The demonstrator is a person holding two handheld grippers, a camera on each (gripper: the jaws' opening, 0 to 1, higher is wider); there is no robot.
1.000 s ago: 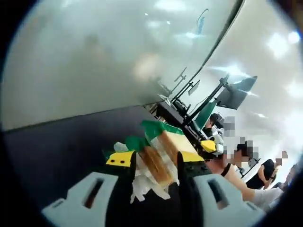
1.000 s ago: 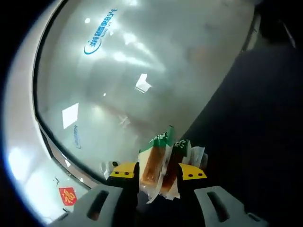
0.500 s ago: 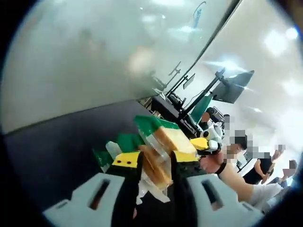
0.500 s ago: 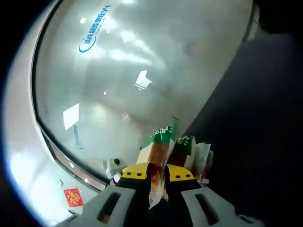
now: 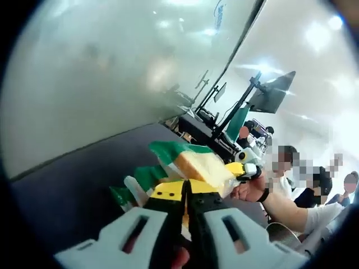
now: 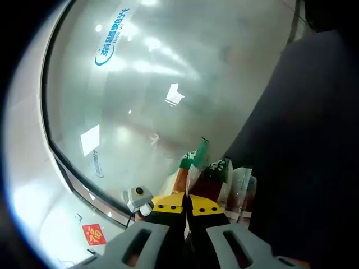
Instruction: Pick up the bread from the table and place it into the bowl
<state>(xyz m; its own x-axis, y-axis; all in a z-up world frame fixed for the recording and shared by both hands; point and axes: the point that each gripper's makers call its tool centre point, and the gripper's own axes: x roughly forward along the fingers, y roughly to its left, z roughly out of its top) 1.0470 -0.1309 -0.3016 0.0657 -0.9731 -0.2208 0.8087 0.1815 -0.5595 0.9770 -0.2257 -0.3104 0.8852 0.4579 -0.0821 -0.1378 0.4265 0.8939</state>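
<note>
A slice of bread in a clear wrapper with green ends [image 5: 196,163] sticks up just beyond my left gripper [image 5: 187,191], whose jaws are pressed shut on the wrapper's near edge. A second green-ended pack [image 5: 143,177] lies to its left. At the bread's far end is the right gripper's yellow tip [image 5: 245,170], held by a hand [image 5: 251,189]. In the right gripper view my right gripper [image 6: 187,203] is shut on the wrapped bread [image 6: 182,180]. A darker wrapped slice [image 6: 215,176] sits beside it, and the left gripper's tip [image 6: 138,197] pokes in from the left.
A dark table [image 5: 67,179] lies under the packs and also spreads across the right gripper view [image 6: 303,140]. A frosted glass wall [image 6: 140,84] with a blue logo [image 6: 112,47] stands behind. Monitors on stands [image 5: 272,92] and seated people [image 5: 291,185] are off to the right.
Both grippers' jaws have closed from standing apart around the bread to shut on its wrapper. The left gripper view has shifted, bringing more of the hand and people into sight.
</note>
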